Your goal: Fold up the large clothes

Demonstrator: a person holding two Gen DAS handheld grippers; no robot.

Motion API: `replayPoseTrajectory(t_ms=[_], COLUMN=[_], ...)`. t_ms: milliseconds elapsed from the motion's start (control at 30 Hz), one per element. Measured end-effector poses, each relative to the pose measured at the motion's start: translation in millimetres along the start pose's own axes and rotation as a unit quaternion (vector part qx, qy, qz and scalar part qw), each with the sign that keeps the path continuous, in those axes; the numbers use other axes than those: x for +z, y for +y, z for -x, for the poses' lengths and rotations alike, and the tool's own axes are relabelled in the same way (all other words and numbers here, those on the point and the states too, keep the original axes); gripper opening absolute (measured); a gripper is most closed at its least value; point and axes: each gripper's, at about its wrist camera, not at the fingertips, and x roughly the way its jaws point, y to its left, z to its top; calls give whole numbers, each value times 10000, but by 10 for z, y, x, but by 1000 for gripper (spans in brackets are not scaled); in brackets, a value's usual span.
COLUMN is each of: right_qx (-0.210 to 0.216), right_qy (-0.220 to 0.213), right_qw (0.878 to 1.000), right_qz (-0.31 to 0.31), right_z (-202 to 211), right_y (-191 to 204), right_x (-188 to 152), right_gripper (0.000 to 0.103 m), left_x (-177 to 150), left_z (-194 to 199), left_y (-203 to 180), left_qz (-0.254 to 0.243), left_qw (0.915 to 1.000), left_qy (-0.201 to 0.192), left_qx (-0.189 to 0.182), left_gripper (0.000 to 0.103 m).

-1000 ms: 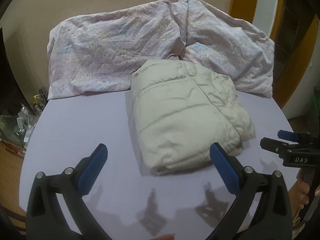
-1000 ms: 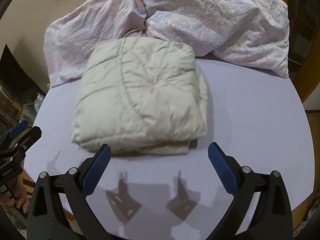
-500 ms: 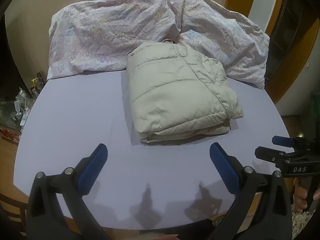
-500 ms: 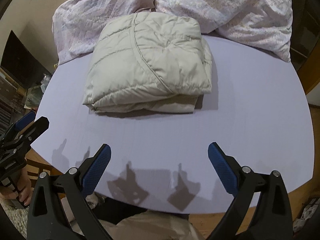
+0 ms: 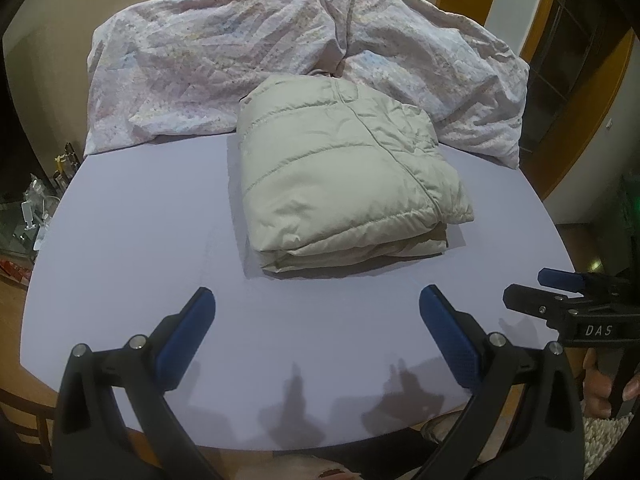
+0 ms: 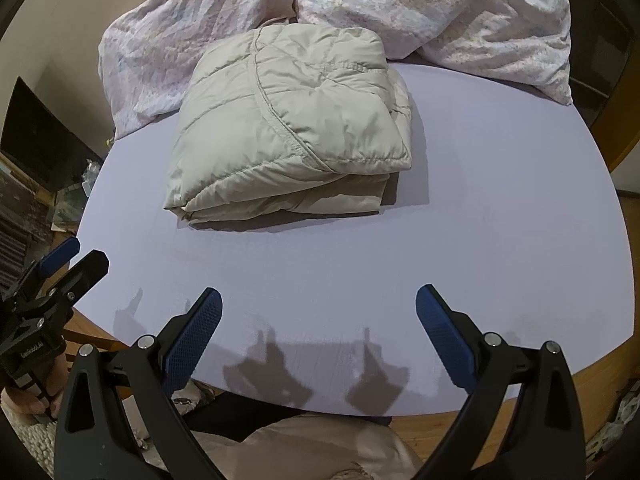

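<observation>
Tool (image 5: 316,328) view only: "DAS" label (image 5: 598,330)

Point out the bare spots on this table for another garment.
Bare table left of the folded jacket, in front of it by the left gripper, and to its right. The back is crowded by the patterned bedding.

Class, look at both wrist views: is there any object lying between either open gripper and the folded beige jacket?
Nothing visible. Only bare lavender table lies between the left gripper, the right gripper and the folded beige jacket. The floral bedding sits behind it.
</observation>
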Motion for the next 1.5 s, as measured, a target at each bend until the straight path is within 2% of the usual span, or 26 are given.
replayPoseTrajectory(t_ms=[333, 1500], right_qx=[21, 39], right_qy=[-42, -49], right_qw=[9999, 10000], right_qz=[136, 41], right_z=[-10, -42], right_y=[63, 29], right_x=[-6, -10], right_gripper=[99, 99], left_x=[-20, -31], left_z=[-17, -43], left_y=[-30, -49], left_qz=[-39, -2], left_qw=[10000, 10000], left_qy=[23, 50], left_qx=[-21, -40], left_gripper=[101, 101])
